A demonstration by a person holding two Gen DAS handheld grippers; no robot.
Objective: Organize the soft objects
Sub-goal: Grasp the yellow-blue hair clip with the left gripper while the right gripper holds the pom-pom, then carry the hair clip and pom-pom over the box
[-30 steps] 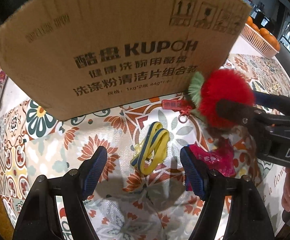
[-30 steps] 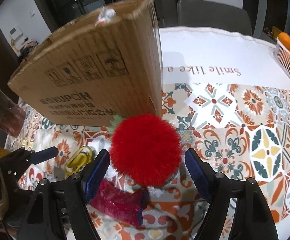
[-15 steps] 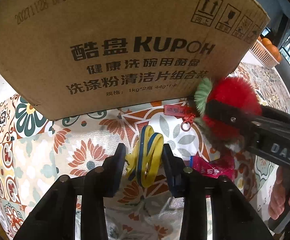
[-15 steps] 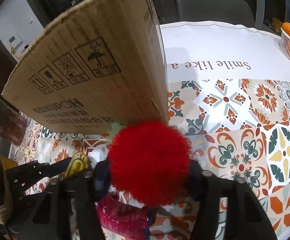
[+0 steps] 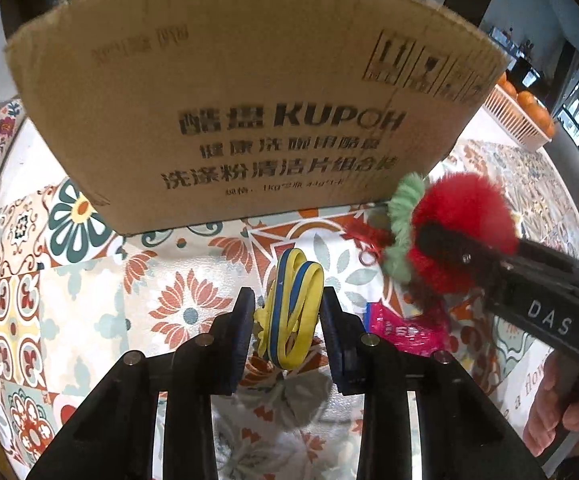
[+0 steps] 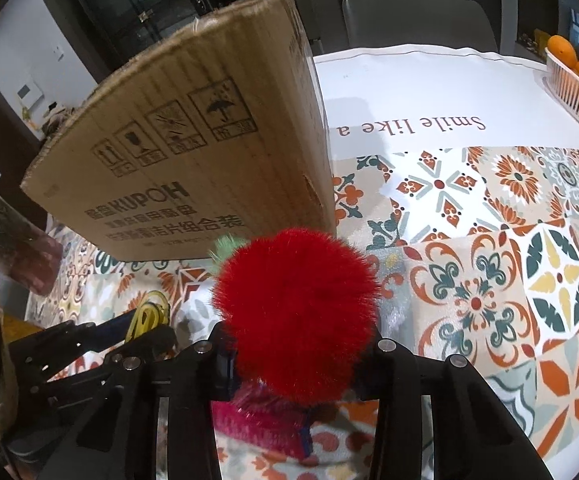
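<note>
Left wrist view: left gripper (image 5: 288, 322), jaws clamped on a yellow and blue band (image 5: 294, 312), lifted off the patterned tablecloth (image 5: 89, 300). Cardboard box (image 5: 249, 120) straight ahead. Pink packet (image 5: 405, 330) just right of the fingers.

Right wrist view: right gripper (image 6: 297, 360), jaws closed on a red pompom (image 6: 295, 312) with a green tuft (image 6: 227, 246). Box ahead-left. Basket of oranges (image 6: 573, 84) far right.

Patterned tablecloth (image 6: 489, 264): cardboard box (image 5: 249, 120), pink packet (image 5: 401, 332), orange basket (image 6: 577, 92)
</note>
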